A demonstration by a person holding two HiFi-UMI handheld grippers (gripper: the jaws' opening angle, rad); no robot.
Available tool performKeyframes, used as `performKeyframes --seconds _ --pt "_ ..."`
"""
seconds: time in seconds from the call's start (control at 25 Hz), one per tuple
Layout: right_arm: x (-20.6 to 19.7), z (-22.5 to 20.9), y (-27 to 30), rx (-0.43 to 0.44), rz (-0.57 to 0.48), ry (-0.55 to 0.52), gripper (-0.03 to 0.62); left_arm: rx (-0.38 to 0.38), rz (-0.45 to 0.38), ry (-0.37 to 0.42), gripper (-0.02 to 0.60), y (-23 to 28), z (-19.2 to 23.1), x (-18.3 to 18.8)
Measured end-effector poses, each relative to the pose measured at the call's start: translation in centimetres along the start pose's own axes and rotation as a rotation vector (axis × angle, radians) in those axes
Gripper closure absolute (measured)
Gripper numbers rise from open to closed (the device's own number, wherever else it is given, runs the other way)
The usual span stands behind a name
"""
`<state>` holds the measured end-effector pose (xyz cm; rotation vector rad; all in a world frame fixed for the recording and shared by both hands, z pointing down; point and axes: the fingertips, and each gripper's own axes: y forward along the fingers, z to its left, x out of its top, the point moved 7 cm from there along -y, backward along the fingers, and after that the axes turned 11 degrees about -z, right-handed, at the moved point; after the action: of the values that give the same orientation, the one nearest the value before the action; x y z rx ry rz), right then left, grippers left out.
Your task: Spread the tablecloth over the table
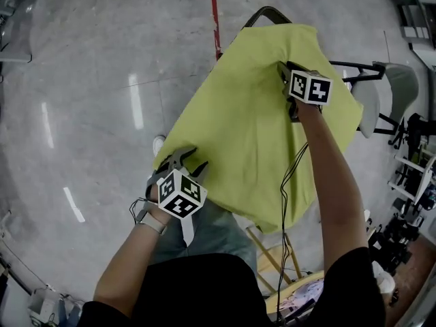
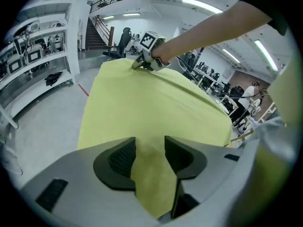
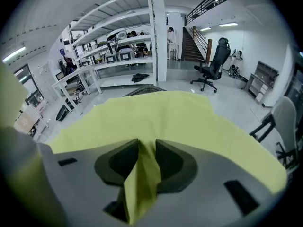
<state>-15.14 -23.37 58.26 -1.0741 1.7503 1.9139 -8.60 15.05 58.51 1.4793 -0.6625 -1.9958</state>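
Yellow tablecloth (image 1: 252,121), left tool (image 1: 180,158), right tool (image 1: 283,72)

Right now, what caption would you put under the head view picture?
Left gripper and right gripper each pinch the yellow-green tablecloth, draped wide between them.

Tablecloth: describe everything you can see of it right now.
The tablecloth is a plain yellow-green sheet of thin, soft-looking fabric. It is draped over a table that it almost wholly hides, and its edges hang down the sides. It is creased, not yet flat. The left gripper pinches a fold at its near left edge. The right gripper pinches a bunched fold farther off on its right side.
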Motion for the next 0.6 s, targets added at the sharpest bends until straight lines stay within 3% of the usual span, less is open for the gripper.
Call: performKeyframes --seconds 0.6 --pt "5.7 4.6 5.6 -0.021 -0.075 0.024 0.474 0.053 -0.13 -0.121 0.394 -2.9 7.8 1.1"
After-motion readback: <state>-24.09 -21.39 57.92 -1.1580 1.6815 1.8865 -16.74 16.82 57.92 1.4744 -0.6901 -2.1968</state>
